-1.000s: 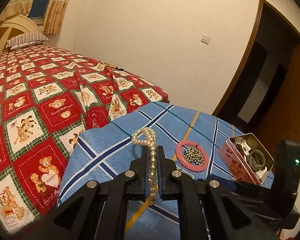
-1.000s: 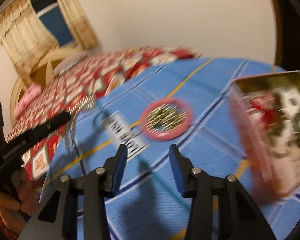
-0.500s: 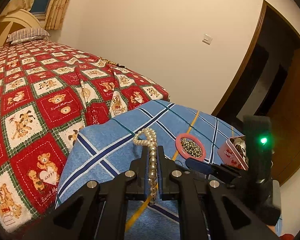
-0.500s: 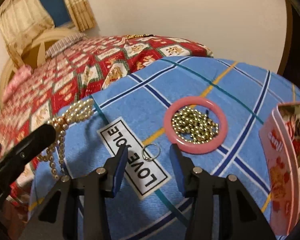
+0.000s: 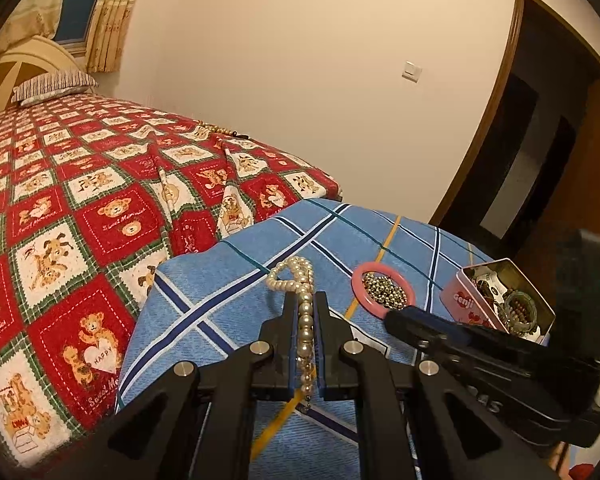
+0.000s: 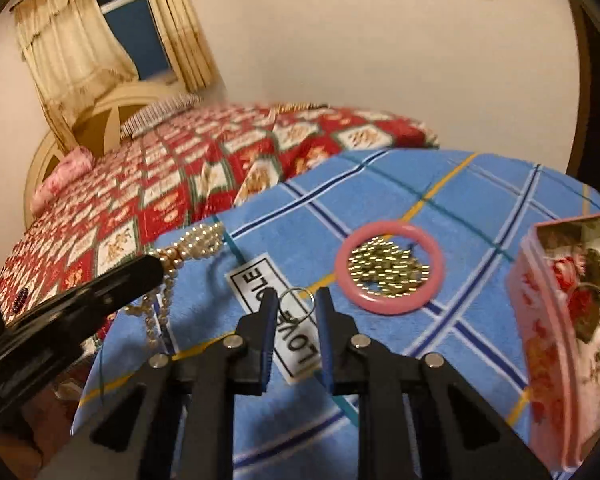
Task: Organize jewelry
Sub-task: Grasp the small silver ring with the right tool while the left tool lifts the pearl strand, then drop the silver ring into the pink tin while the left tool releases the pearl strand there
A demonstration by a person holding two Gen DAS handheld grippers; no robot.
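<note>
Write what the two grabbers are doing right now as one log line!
left hand-held gripper: shut on pearl necklace | right hand-held gripper: jaws just closing around small metal ring, not yet gripped | pink tin: open

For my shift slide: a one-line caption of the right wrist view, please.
Right claw closing around a small metal ring on the blue plaid cloth, beside a pink bangle.

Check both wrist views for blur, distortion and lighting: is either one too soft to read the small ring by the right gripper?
Left wrist view: sharp, warm indoor light, strong fisheye bending with dark corners; pearl necklace crisp in the left gripper. Right wrist view: motion-smeared, worst on the pink tin and the bead pile; the small ring between the right gripper tips is soft but readable.
</note>
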